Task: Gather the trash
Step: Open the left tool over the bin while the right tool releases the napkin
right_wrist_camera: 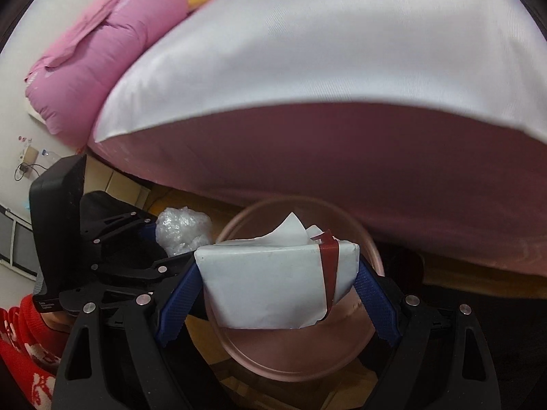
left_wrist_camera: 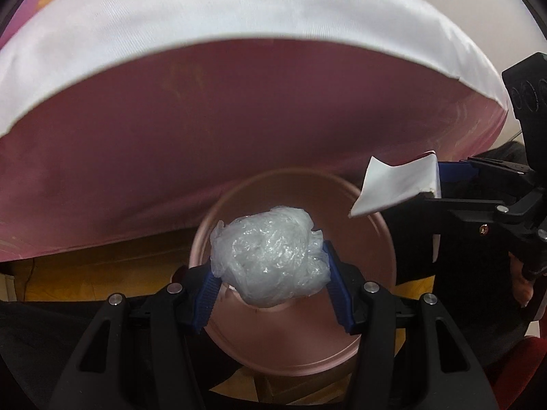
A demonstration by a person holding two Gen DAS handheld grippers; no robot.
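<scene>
A crumpled ball of clear plastic [left_wrist_camera: 270, 256] is pinched between the blue pads of my left gripper [left_wrist_camera: 270, 266], which is shut on it right above the round pink bin [left_wrist_camera: 290, 341]. My right gripper [right_wrist_camera: 277, 273] is shut on a folded white paper packet with a dark red band [right_wrist_camera: 270, 283], also over the pink bin [right_wrist_camera: 290, 355]. In the left wrist view the right gripper [left_wrist_camera: 436, 181] and its white packet [left_wrist_camera: 396, 184] hang at the bin's right rim. The right wrist view shows the left gripper [right_wrist_camera: 174, 239] with the plastic ball [right_wrist_camera: 183, 227] at the left.
A bed with a white sheet [left_wrist_camera: 239, 17] and a pink side panel [left_wrist_camera: 205, 119] looms just behind the bin. A pink quilt [right_wrist_camera: 102, 51] lies on it at the far left. Yellow floor [left_wrist_camera: 85, 273] surrounds the bin. A person's red sleeve [right_wrist_camera: 27, 341] shows at the lower left.
</scene>
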